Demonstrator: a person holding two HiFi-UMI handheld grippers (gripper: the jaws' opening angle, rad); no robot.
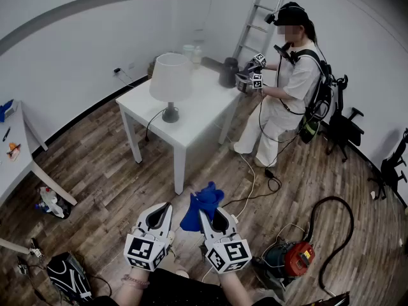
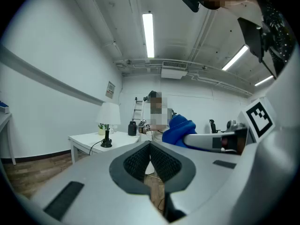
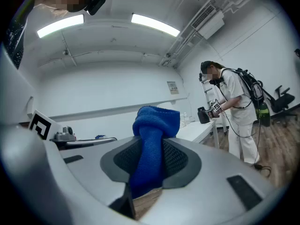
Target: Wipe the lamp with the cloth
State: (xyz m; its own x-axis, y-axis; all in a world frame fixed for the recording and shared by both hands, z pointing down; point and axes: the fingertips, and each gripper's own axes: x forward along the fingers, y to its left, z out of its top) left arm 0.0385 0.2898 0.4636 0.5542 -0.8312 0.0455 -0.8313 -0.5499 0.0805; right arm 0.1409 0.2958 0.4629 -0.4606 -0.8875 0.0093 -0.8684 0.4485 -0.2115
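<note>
A table lamp (image 1: 170, 81) with a white shade and dark base stands on a white table (image 1: 197, 116) some way ahead of me; it also shows small in the left gripper view as the lamp (image 2: 108, 121). My right gripper (image 1: 209, 213) is shut on a blue cloth (image 1: 203, 204), which bunches up past the jaw tips; in the right gripper view the cloth (image 3: 152, 144) fills the gap between the pads. My left gripper (image 1: 159, 217) is shut and empty, held level beside the right one, well short of the table.
A second person (image 1: 290, 88) with grippers stands at the table's far right, by a dark jug (image 1: 227, 72) and a ladder (image 1: 258, 18). Cables (image 1: 255, 183), a red vacuum (image 1: 293, 257) with hose, a bag (image 1: 67, 276) and another white table (image 1: 16, 164) surround me on the wood floor.
</note>
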